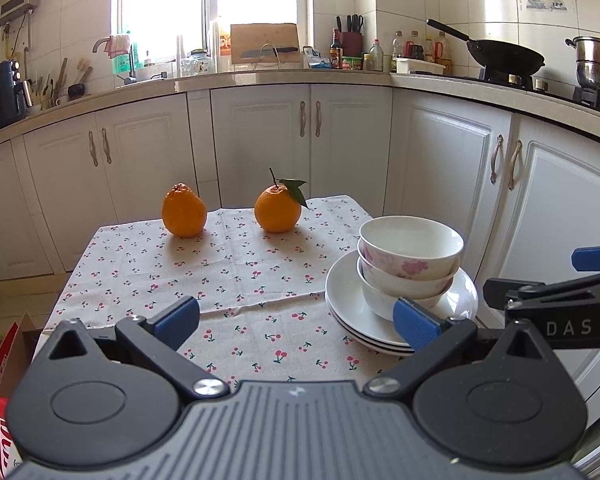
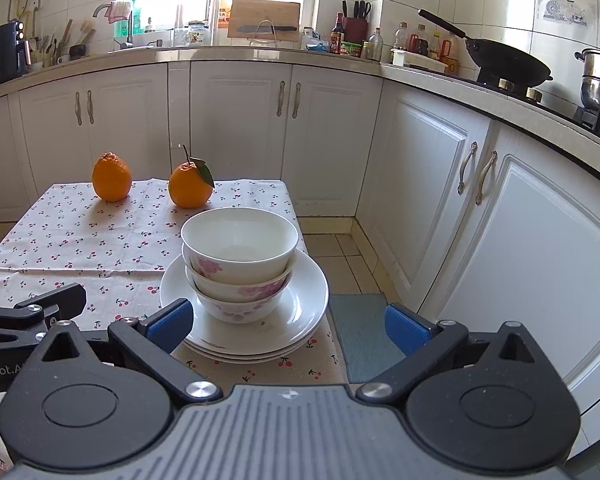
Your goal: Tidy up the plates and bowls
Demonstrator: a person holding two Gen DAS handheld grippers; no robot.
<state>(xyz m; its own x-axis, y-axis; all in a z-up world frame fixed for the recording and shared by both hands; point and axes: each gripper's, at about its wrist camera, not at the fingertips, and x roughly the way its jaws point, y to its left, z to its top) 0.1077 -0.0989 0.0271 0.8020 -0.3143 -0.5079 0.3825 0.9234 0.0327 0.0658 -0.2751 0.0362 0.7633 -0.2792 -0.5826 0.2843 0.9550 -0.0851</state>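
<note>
Right gripper low at the near edge, blue pads spread wide with nothing between them. Just ahead, three nested bowls — pink flowers on the sides — stacked upright on a pile of white plates at the right edge of the cherry-print tablecloth. Farther back, two oranges well apart from the stack; part of the left gripper at the left edge.
</note>
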